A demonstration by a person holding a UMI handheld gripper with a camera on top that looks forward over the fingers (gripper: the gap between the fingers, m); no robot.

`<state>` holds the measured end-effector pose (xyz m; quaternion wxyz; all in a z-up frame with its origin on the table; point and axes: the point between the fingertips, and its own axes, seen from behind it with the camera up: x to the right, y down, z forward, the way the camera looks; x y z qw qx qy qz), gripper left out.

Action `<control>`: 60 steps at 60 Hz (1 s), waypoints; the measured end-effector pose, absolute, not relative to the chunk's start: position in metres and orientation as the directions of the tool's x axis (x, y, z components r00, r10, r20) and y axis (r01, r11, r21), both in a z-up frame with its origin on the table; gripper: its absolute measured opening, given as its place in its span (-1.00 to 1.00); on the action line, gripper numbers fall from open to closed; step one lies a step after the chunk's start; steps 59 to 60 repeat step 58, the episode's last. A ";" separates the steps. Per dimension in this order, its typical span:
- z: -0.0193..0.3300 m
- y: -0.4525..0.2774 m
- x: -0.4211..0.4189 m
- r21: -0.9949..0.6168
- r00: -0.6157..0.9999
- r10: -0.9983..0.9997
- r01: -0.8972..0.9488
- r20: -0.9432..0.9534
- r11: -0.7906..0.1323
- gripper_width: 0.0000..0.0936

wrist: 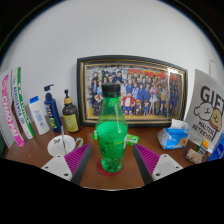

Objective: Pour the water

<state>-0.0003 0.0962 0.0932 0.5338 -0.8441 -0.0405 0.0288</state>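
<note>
A green plastic bottle [111, 128] stands upright on the wooden tabletop [150, 140], dark cap on, clear liquid showing through its body. It sits right between the two fingers of the gripper [112, 160], whose purple pads [147, 158] flank its lower half. The fingers are spread wide, and from where I look it is hard to say whether either pad actually touches the bottle; the bottle seems to rest on the table by its own weight.

Just left of the bottle lies a small white dish [60, 146] with something pale in it. Further left, a row of toiletries lines the back of the table: an amber bottle with a black pump [69, 113], a blue bottle [51, 105] beside it, a small white bottle [39, 115], then tall tubes [17, 105] in white, green and pink leaning against the wall.

Behind the green bottle a framed group photograph [135, 89] stands propped against the wall, a crowd of people in it, too small to make out more. To the right sits a light blue packet [174, 134], and past that a white card or box with large dark lettering [205, 112].

The wall [110, 35] behind everything is plain white and bare, evenly lit.
</note>
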 end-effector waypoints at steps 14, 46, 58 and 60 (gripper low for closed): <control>0.130 0.004 -0.020 -0.817 0.999 -0.001 -0.038 -0.046 -0.576 0.82; 0.195 -0.128 -0.051 -0.761 0.988 -0.149 -0.074 0.030 -0.644 0.83; 0.199 -0.130 -0.052 -0.764 0.986 -0.157 -0.065 0.048 -0.642 0.83; 0.199 -0.130 -0.052 -0.764 0.986 -0.157 -0.065 0.048 -0.642 0.83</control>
